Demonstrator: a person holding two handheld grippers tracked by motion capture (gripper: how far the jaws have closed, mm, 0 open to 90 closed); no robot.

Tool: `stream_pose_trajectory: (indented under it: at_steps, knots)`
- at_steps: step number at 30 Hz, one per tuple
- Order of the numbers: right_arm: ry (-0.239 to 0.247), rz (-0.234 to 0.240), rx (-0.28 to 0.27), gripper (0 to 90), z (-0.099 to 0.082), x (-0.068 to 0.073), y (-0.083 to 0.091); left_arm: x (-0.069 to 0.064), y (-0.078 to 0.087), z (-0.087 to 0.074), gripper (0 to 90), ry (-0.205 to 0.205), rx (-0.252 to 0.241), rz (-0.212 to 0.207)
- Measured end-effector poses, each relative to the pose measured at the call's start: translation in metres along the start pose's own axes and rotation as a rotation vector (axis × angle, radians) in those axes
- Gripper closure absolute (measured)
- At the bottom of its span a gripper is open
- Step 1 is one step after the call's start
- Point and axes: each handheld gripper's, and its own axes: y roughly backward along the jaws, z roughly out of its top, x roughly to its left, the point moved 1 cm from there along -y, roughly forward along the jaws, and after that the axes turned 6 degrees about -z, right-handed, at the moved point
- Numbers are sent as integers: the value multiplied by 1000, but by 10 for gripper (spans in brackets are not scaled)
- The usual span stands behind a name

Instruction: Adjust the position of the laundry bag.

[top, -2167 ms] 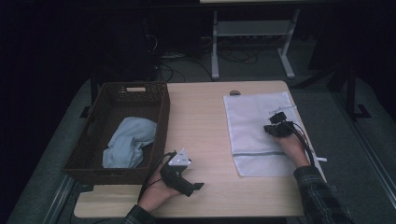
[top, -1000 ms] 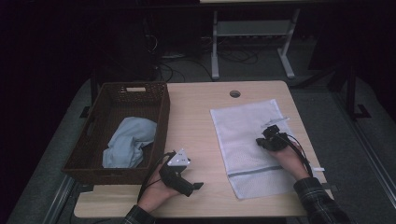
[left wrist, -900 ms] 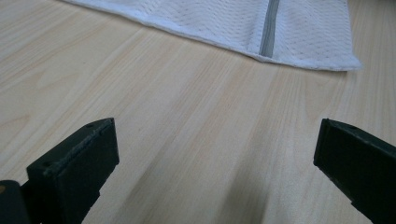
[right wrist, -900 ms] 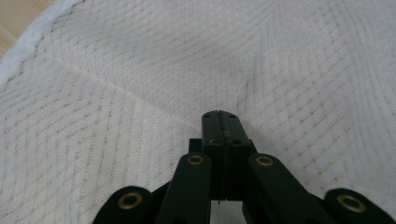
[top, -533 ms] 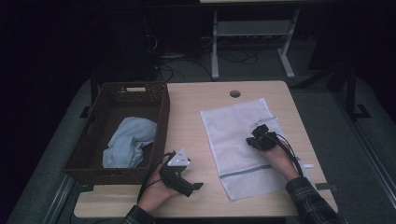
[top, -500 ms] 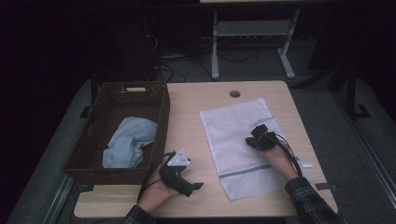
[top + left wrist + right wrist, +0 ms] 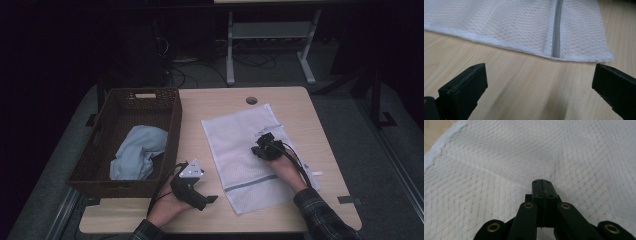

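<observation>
One mesh laundry bag (image 7: pixel 250 155) lies flat mid-table; my right gripper (image 7: pixel 263 150), jaws together, presses on it. My left gripper (image 7: pixel 187 182) waits spread at seven o'clock. Blue cloth (image 7: pixel 135 157) remains in the basket (image 7: pixel 102 140), unbagged.

Left gripper (image 7: pixel 197 187) lower centre-left of high view, jaws spread wide, hand (image 7: pixel 167 202) behind it. Right gripper (image 7: pixel 261 148) centre-right, jaws pressed together; forearm (image 7: pixel 320 215) enters from lower right.

wicker basket (image 7: pixel 100 150) | blue cloth (image 7: pixel 136 157) inside | table (image 7: pixel 220 105)
</observation>
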Motion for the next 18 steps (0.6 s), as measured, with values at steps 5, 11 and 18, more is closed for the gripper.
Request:
stream_pose_trajectory:
  at_steps: [5,11,18]
  knots:
    - [26,8,-1,898,6,8,-4,0,0,0,0,2,-1,-3]
    - [49,20,-16,820,9,9,-1,-1,0,-1,0,-1,5,-2]
    - [50,45,-57,596,6,-2,17,-2,0,-2,0,4,8,2]
